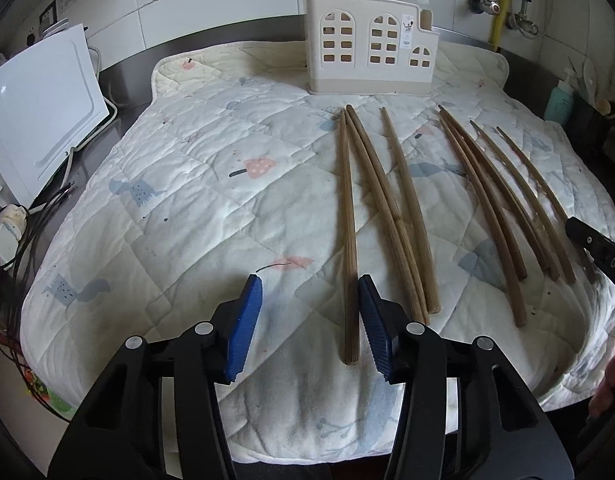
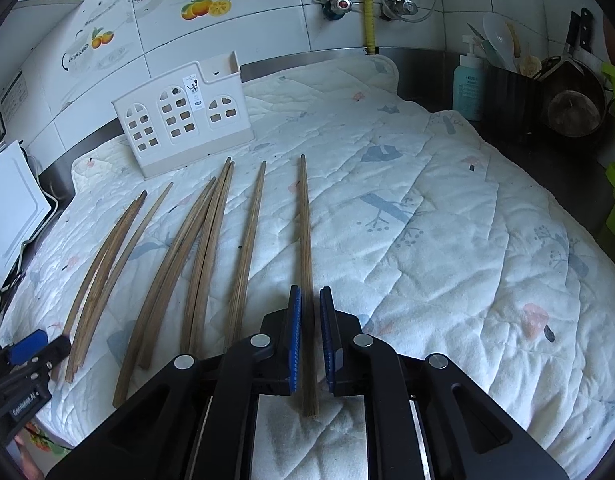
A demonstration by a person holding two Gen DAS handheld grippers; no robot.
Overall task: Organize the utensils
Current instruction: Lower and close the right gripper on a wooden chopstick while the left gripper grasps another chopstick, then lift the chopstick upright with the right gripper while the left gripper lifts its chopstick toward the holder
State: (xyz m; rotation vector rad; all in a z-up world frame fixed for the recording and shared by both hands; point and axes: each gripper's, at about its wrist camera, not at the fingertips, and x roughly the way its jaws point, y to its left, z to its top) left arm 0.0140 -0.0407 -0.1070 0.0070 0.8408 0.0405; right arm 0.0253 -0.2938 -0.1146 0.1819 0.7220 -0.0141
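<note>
Left wrist view: left claw [image 1: 309, 320] angled down, blue ribbed pads apart, leftmost wooden chopstick [image 1: 349, 240] between them beside the right pad, on quilted cloth [image 1: 167, 200]; right wrist view: right claw [image 2: 310, 332] nearly closed around the rightmost chopstick [image 2: 305, 240]; slotted plastic holder [image 2: 179, 120] beyond.

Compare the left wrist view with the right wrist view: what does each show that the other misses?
Only the left wrist view shows the left tongs standing apart around the near end of the leftmost chopstick, without pressing it.

Only the right wrist view shows the right tongs nearly closed around the rightmost chopstick, plus the soap bottle in full and the orange fruit decal on the wall.

Both show the white holder, the row of chopsticks and the quilted mat.
</note>
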